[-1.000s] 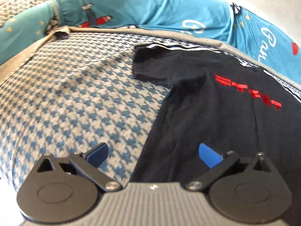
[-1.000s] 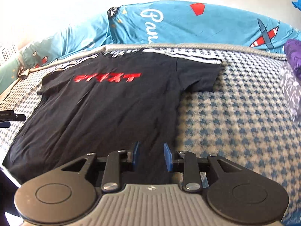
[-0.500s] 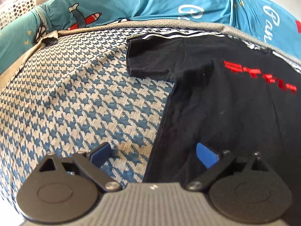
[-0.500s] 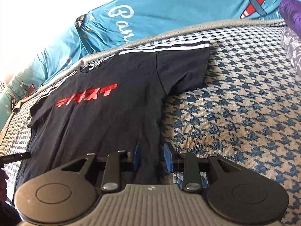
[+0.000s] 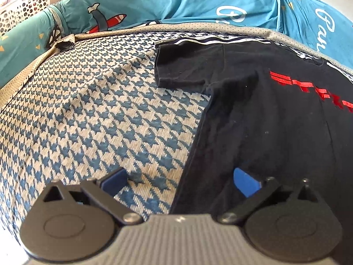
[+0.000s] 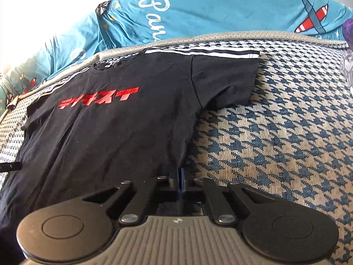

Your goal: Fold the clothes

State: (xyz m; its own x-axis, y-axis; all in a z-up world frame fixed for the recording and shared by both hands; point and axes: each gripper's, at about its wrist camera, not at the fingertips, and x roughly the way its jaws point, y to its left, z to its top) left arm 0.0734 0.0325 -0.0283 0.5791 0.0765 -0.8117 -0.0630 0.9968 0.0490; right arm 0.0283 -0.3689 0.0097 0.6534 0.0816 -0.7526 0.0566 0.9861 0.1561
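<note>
A black T-shirt (image 5: pixel 264 121) with red lettering lies spread flat, front up, on the houndstooth bed cover (image 5: pixel 88 110). My left gripper (image 5: pixel 178 176) is open and straddles the shirt's side edge near the hem: one blue pad is over the cover, the other over the black cloth. In the right wrist view the same T-shirt (image 6: pixel 121 132) fills the left half. My right gripper (image 6: pixel 181 172) is shut, its blue pads pinched together on the shirt's other side edge, with creases running up from the pinch. The hem itself is hidden behind both grippers.
A teal printed duvet (image 5: pixel 176 0) is bunched along the far side of the bed, also in the right wrist view as teal duvet (image 6: pixel 220 6). A white perforated basket (image 5: pixel 19 11) stands far left. Purple cloth (image 6: pixel 348 28) sits at the far right. Bare houndstooth cover (image 6: pixel 275 132) flanks the shirt.
My right gripper's pads have come together on the shirt's side edge. Both grippers have sunk closer to the bed. The left gripper stays open.
</note>
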